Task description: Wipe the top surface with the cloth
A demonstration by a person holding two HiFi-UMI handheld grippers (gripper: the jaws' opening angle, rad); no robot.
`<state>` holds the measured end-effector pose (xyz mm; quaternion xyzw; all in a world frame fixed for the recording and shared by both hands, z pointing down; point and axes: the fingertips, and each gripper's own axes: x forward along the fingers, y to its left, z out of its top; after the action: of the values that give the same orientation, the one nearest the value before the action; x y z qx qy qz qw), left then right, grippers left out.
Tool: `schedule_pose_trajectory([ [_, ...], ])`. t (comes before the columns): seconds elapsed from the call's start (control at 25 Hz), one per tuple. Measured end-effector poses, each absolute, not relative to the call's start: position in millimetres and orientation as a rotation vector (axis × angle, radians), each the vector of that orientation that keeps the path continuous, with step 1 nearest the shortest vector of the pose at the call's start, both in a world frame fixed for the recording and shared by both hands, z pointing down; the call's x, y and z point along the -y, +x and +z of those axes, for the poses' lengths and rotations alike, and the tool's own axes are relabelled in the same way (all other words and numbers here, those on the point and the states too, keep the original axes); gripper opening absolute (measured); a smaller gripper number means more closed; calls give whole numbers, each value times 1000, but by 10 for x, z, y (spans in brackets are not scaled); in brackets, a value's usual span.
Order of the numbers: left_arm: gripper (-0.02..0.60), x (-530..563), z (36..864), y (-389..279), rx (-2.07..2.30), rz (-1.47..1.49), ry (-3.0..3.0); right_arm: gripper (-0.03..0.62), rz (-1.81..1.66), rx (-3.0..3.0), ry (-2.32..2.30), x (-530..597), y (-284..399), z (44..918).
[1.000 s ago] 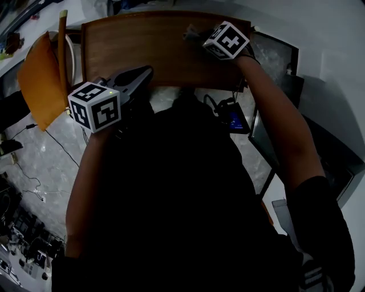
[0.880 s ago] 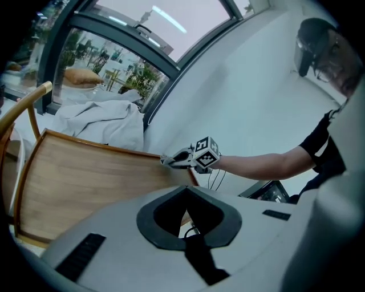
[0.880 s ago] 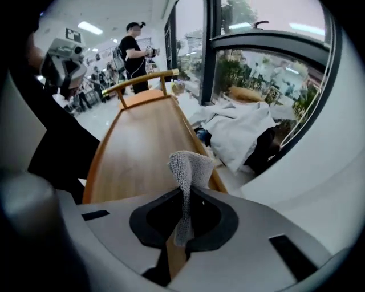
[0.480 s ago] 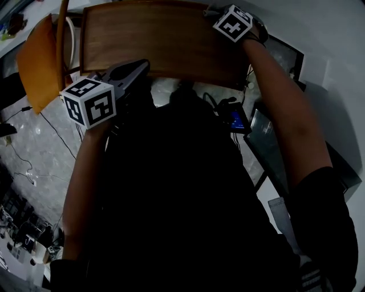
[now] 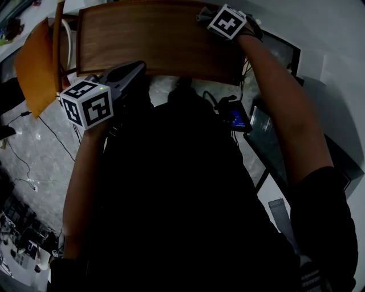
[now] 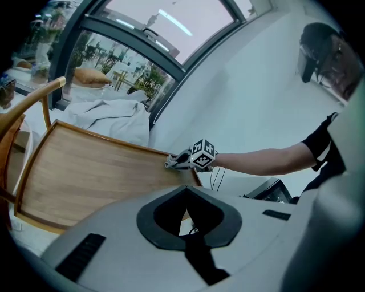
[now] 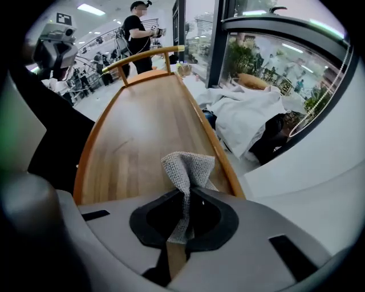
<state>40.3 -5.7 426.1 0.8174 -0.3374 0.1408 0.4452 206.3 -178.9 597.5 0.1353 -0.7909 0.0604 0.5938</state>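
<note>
The wooden table top (image 5: 148,40) lies ahead of me, with a raised rim. My right gripper (image 5: 205,15) is at its far right corner, shut on a grey woven cloth (image 5: 201,13). In the right gripper view the cloth (image 7: 185,168) sticks up from between the jaws of the right gripper (image 7: 191,191), over the table top (image 7: 142,125) near its right rim. My left gripper (image 5: 138,68) hovers at the near left edge, shut and holding nothing. In the left gripper view, its shut jaws (image 6: 187,191) face the table top (image 6: 85,177), the right gripper (image 6: 181,162) and the cloth (image 6: 173,163).
An orange cushion (image 5: 34,63) and a wooden chair back (image 5: 59,40) stand left of the table. A dark device with a blue screen (image 5: 236,117) hangs by cables under the near right edge. White fabric (image 7: 251,114) is piled beyond the right rim. A person (image 7: 137,34) stands farther off.
My right gripper has carried the cloth farther across the table top toward its far right corner. The left gripper has stayed at the near left edge.
</note>
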Motion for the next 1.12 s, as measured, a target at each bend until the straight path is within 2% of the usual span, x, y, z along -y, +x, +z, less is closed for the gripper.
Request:
schedule_pose_trajectory([
  [1.12,12,126,4366,563,722,374,2048,35,309,1911,-6,125,1655,6084],
])
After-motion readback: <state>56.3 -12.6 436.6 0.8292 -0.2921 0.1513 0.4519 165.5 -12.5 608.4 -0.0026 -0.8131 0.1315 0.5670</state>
